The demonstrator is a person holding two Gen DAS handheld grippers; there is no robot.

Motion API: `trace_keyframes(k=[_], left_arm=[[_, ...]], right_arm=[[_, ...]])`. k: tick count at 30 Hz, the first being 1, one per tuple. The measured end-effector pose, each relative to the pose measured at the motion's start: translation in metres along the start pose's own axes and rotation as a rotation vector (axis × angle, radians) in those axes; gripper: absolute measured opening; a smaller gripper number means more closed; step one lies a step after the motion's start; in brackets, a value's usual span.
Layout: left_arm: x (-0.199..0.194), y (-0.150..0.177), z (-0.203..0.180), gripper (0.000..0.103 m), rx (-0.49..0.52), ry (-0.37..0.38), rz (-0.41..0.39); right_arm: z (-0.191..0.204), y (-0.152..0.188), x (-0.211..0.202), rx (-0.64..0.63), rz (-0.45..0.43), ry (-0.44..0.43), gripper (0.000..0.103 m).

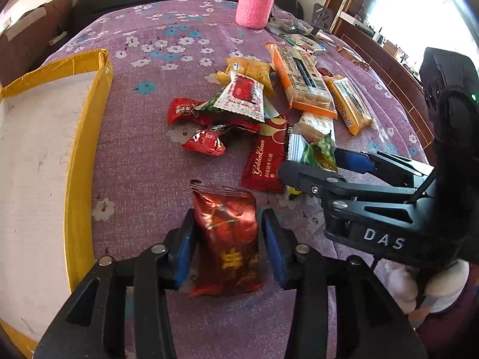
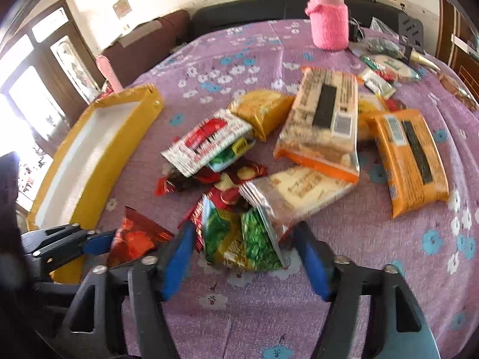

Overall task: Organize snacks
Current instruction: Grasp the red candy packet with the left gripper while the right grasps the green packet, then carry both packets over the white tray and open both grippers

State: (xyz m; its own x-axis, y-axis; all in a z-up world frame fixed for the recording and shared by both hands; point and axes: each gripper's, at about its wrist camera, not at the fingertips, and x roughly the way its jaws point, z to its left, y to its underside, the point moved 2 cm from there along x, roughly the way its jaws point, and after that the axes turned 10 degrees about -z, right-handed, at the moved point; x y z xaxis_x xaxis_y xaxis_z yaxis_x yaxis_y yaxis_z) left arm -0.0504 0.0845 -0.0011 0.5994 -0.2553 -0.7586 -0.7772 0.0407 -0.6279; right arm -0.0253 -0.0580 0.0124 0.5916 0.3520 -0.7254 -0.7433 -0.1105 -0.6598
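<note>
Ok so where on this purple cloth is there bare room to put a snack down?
Bare cloth lies between the yellow-edged tray and the snack pile, and also behind the pile toward the pink bottle. The near right corner in the right wrist view is free too. It is crowded in the middle and along the far right edge, where packets overlap.

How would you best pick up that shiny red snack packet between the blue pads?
Grip the red packet across its narrow middle, coming down from above. It lies flat and lengthwise between the left gripper pads, so its long side edges already face them.
</note>
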Motion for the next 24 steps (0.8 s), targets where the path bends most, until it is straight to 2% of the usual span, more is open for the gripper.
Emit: trace_keyframes(k=[1,2,4,5,11,16,19,24], left_arm=[[0.0,0.001,-0.002,0.047,0.004,-0.002,-0.004],[-0.001,0.002,-0.004,0.048,0.013,-0.011,-0.01],[-0.001,0.004,-0.009,0.045,0.042,-0.036,-0.021],[-0.001,0.005,-0.011,0.028,0.058,-0.048,-0.024],[-0.027,0.005,-0.01,0.027,0.026,0.017,-0.075],[-0.073,-0.005,0.007,0.027,-0.036,0.038,-0.176],[-0.103,-0.013,0.036,0.027,-0.083,-0.016,-0.248],[-0.126,-0.016,0.095,0.027,-0.159,-0.156,-0.299]], right_arm=[[0.0,0.002,-0.002,-0.004,-0.01,0.001,0.058],[0.001,0.004,-0.004,-0.006,-0.012,0.0,0.049],[0.001,0.005,-0.006,0.01,-0.013,-0.008,0.047],[-0.001,0.006,-0.008,0.02,-0.011,-0.018,0.041],[0.001,0.01,-0.025,0.04,-0.023,-0.077,0.041],[0.01,0.004,-0.053,0.025,-0.079,-0.098,0.041],[0.025,-0.007,-0.069,-0.002,-0.108,-0.131,0.041],[0.077,-0.025,-0.074,-0.078,-0.12,-0.226,0.041]])
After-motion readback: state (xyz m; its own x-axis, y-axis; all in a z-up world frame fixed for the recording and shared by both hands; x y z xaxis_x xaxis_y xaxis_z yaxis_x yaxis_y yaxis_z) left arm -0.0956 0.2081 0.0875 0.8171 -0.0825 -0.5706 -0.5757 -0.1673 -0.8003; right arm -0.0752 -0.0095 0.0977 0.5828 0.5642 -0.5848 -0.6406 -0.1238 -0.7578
